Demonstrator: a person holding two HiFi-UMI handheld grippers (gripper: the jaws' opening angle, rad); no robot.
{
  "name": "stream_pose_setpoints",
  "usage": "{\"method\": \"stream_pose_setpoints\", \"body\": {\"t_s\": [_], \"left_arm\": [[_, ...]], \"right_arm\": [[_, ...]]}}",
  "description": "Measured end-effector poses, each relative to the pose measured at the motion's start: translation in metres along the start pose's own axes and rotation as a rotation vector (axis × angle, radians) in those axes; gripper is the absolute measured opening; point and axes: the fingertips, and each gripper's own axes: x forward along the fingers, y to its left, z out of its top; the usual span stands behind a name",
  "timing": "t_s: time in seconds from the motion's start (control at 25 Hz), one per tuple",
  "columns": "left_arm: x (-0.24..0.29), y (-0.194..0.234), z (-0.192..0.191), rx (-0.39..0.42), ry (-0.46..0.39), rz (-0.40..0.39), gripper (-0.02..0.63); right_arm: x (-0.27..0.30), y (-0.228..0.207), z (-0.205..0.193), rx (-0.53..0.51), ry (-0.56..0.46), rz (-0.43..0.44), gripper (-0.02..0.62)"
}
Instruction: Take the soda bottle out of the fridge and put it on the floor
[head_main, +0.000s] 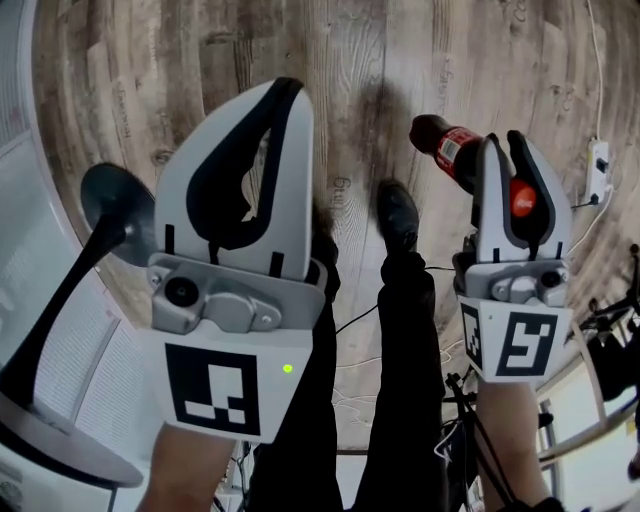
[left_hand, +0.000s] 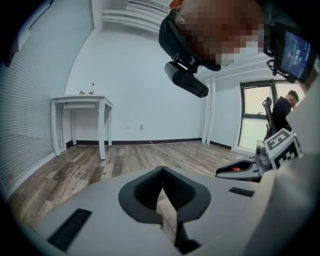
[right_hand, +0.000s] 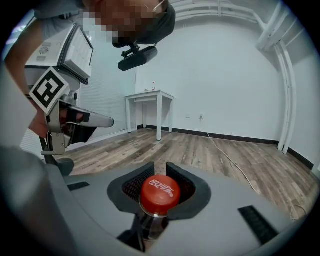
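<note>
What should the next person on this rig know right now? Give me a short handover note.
Left gripper: shut, empty.
Right gripper: shut on the neck of the dark plastic soda bottle, just below its red cap.
The bottle is in the air above the wood plank floor, not touching it.
Done: bottle is in hand.
Left: lower it, stand it on the floor, let go.

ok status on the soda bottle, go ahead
Left tongs shut, empty. Right tongs shut on soda bottle at the neck, cap up, not yet on floor. Person's shoe near bottle's base.
</note>
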Motion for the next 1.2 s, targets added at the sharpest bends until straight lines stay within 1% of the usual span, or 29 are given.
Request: {"method": "stream_pose_setpoints", "body": {"t_s": [0.44,1.2], "left_arm": [[0.008,-0.012,-0.022,-0.006,0.01,-0.03,0.015],[0.015,-0.018,-0.059,-0.008,0.028,-0.057,0.015]], "right_arm": [[0.011,0.002,-0.039,0.011,0.018,-0.015,0.089],[0.028,0.005,-0.098,-0.024,0.084,-0.017,0.087]]}}
